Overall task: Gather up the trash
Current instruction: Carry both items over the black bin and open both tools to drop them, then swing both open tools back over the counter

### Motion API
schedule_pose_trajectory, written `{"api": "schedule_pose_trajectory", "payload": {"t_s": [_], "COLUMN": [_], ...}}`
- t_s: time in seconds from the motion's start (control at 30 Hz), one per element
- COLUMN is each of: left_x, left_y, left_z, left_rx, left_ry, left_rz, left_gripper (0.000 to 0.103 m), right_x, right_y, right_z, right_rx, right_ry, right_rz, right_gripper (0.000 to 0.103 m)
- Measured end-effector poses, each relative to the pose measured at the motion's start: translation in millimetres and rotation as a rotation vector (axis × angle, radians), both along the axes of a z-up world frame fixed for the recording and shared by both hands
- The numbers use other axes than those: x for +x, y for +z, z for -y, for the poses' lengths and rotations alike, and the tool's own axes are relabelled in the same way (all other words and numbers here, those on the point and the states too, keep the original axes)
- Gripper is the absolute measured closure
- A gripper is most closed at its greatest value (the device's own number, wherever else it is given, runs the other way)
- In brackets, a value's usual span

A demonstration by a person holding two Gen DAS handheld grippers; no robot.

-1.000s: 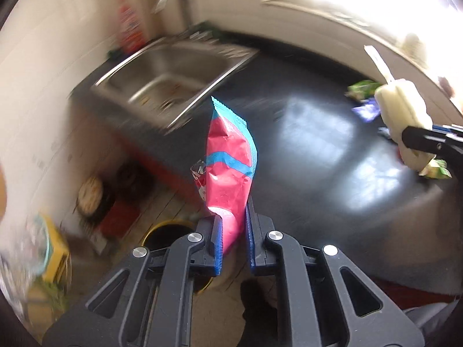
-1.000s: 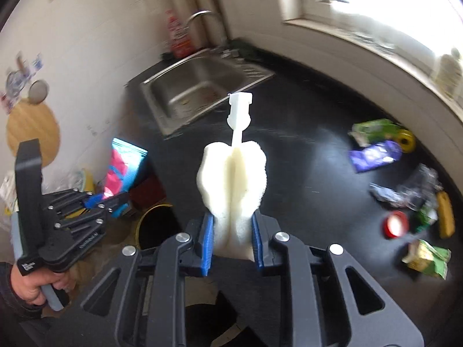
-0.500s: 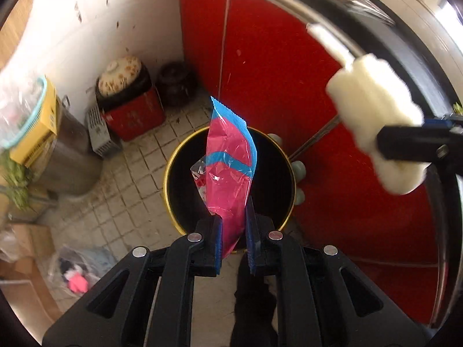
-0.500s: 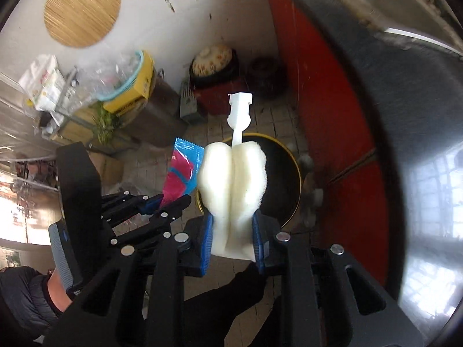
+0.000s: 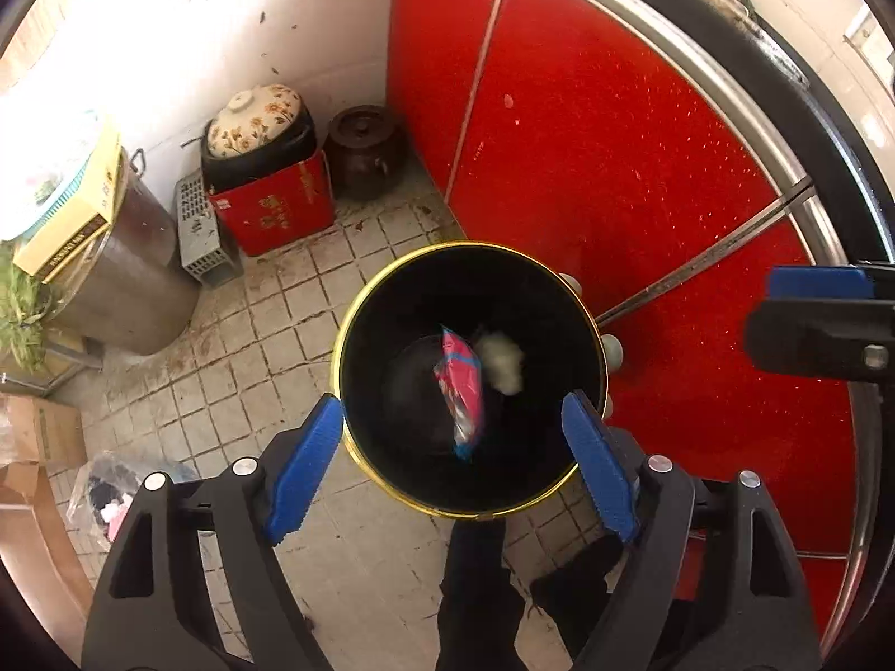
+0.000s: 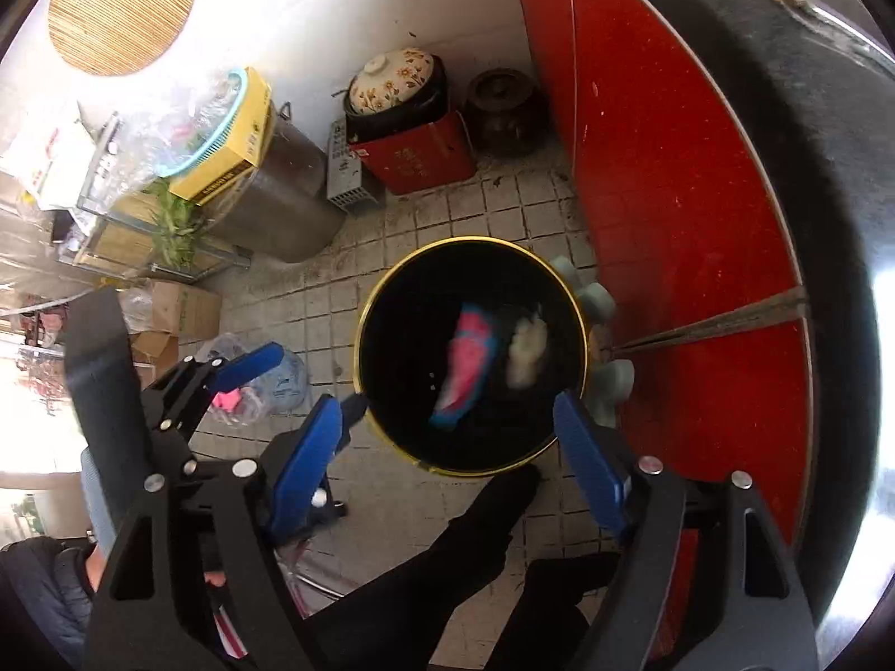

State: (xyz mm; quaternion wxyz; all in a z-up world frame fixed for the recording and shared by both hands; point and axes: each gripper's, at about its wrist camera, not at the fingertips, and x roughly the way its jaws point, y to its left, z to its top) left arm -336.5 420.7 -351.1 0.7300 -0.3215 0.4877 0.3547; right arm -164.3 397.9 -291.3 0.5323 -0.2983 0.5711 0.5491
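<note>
A black trash bin with a gold rim [image 5: 358,307] [image 6: 369,302] stands on the tiled floor below both grippers. Inside it lie a pink and blue snack wrapper [image 5: 461,386] [image 6: 467,360] and a white sponge brush [image 5: 500,360] [image 6: 526,349]. My left gripper [image 5: 453,464] is open and empty above the bin; it also shows in the right wrist view [image 6: 291,380]. My right gripper [image 6: 450,458] is open and empty above the bin; part of it shows at the right edge of the left wrist view [image 5: 822,324].
Red cabinet doors [image 5: 587,140] under a dark counter stand right of the bin. A red box with a flowered pot [image 5: 268,190], a brown jar [image 5: 366,148], a metal drum [image 5: 128,285] and cardboard boxes [image 6: 179,313] line the wall. The person's dark legs [image 6: 475,548] are below.
Both grippers have opened. The wrapper has dropped from the left gripper and the sponge brush from the right gripper into the bin.
</note>
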Motion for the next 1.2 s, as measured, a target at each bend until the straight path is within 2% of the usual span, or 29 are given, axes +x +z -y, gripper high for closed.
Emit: {"api": "schedule_pose_trajectory", "payload": {"t_s": [0.07, 0.13, 0.27, 0.33, 0.37, 0.5, 0.57, 0.67, 0.8, 0.97, 1.07, 1.2], "left_x": [1.3, 8.7, 49.9, 77.1, 99.1, 179.2, 214.7, 262.3, 296.5, 324.1, 335.5, 361.7], "left_y": [21.5, 44.9, 114.3, 144.0, 161.1, 207.3, 221.8, 242.9, 259.2, 263.0, 256.4, 241.0], "left_z": [4.9, 12.0, 41.8, 61.0, 75.6, 139.2, 178.3, 242.9, 309.1, 361.9, 379.6, 379.8], "left_rx": [0.038, 0.086, 0.204, 0.243, 0.258, 0.273, 0.286, 0.283, 0.244, 0.249, 0.278, 0.288], "left_ry": [-0.033, -0.087, -0.270, -0.363, -0.436, -0.703, -0.832, -1.020, -1.166, -1.297, -1.340, -1.347], "left_rz": [-0.004, -0.019, -0.007, 0.027, 0.059, 0.167, 0.199, 0.261, 0.324, 0.332, 0.312, 0.267], "left_gripper": [0.025, 0.021, 0.012, 0.010, 0.009, 0.009, 0.009, 0.009, 0.009, 0.009, 0.009, 0.009], "right_x": [8.0, 19.5, 58.7, 88.8, 96.3, 133.0, 139.3, 144.2, 135.1, 133.4, 141.9, 167.3], "right_y": [33.7, 69.3, 140.7, 177.2, 185.5, 221.9, 231.2, 241.3, 243.5, 240.8, 234.2, 212.2], "right_z": [20.7, 43.3, 109.2, 167.0, 185.8, 313.8, 383.4, 468.9, 554.6, 608.7, 618.5, 621.3], "right_rx": [0.051, 0.106, 0.198, 0.237, 0.242, 0.248, 0.233, 0.194, 0.178, 0.185, 0.195, 0.194], "right_ry": [-0.019, -0.059, -0.223, -0.387, -0.439, -0.789, -0.970, -1.175, -1.368, -1.472, -1.491, -1.502], "right_rz": [0.013, 0.044, 0.148, 0.211, 0.232, 0.338, 0.388, 0.444, 0.432, 0.398, 0.371, 0.312], "right_gripper": [0.025, 0.017, 0.014, 0.011, 0.011, 0.010, 0.010, 0.010, 0.010, 0.010, 0.010, 0.010]}}
